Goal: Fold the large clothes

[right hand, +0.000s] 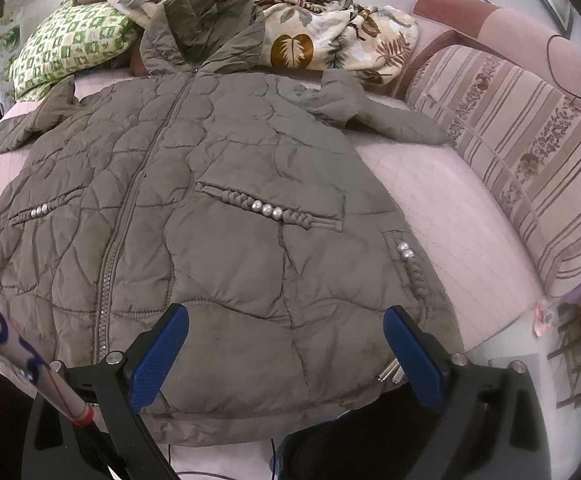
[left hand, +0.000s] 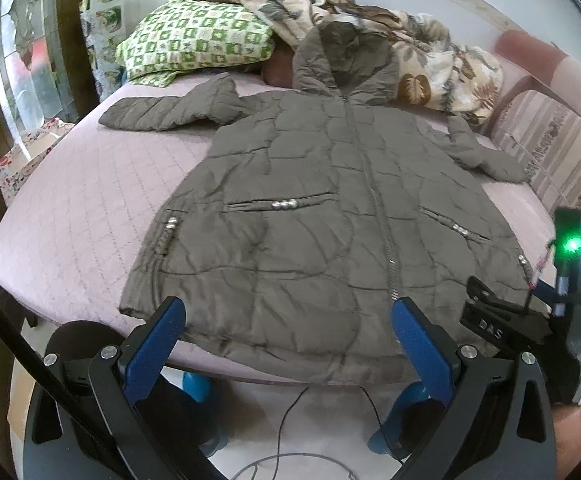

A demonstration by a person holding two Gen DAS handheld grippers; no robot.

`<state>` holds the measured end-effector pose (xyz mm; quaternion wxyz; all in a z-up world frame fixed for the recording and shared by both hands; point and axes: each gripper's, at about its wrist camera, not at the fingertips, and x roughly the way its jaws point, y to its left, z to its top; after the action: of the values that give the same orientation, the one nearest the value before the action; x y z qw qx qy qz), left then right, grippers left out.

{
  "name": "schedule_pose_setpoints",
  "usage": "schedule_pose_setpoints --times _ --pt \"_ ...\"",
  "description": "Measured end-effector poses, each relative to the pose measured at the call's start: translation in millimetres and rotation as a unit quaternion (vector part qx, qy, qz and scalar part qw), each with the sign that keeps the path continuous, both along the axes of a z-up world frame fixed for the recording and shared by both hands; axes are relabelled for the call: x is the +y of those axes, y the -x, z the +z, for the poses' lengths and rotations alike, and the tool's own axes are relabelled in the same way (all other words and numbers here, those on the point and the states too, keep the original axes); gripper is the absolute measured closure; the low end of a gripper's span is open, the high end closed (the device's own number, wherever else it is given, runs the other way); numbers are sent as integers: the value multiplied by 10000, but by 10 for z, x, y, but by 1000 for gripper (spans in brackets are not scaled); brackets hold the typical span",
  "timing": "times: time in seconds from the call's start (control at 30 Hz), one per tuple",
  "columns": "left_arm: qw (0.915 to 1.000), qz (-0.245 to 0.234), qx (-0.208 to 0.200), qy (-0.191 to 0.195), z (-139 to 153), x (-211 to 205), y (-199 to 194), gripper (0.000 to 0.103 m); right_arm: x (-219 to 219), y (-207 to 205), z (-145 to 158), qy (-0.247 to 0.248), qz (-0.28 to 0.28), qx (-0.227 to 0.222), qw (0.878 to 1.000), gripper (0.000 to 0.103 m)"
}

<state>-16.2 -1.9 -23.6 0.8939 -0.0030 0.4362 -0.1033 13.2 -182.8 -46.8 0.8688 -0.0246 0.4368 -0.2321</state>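
We note the left hand-held gripper (left hand: 288,344) and right hand-held gripper (right hand: 286,352) both spread apart, empty, above the hem of the coat (left hand: 310,200) lying flat on the bed (left hand: 74,200).

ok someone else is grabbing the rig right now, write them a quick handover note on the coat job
Left gripper: open, empty, hovering at the coat's hem on its own side.
Right gripper: open, empty, hovering over the hem near the other bottom corner.
Coat: olive quilted, hooded, lying front up and zipped on the pink bed cover, hem hanging slightly over the near edge, hood against the leaf-print blanket. Both sleeves are spread outward; the green checked pillow sits beyond the left one.
Done: coat laid out flat. No fold made yet.
Left: bring the sleeves in, fold the sides and then the length.
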Motion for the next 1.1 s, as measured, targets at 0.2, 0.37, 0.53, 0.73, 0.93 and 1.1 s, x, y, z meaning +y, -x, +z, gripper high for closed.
schedule_pose_setpoints --times 0.2,0.37,0.53,0.73,0.93,1.1 --pt "9992 344 33 -193 -37 212 -147 0 15 -17 -28 13 1 55 10000 3" --pt "9979 559 -3 -337 -43 369 -236 0 32 -29 -49 6 21 88 10000 3" --pt "9950 767 -204 -613 11 490 -353 0 59 -35 -37 38 58 59 10000 3" --pt "9911 940 -301 -893 31 618 -543 0 59 -43 -27 57 47 39 10000 3" --pt "9860 1132 -250 -1202 -25 748 -757 0 74 -61 -46 39 103 60 9999 3" --pt "9820 1347 -215 -1305 -74 905 -932 0 97 -80 -100 54 145 148 9998 3"
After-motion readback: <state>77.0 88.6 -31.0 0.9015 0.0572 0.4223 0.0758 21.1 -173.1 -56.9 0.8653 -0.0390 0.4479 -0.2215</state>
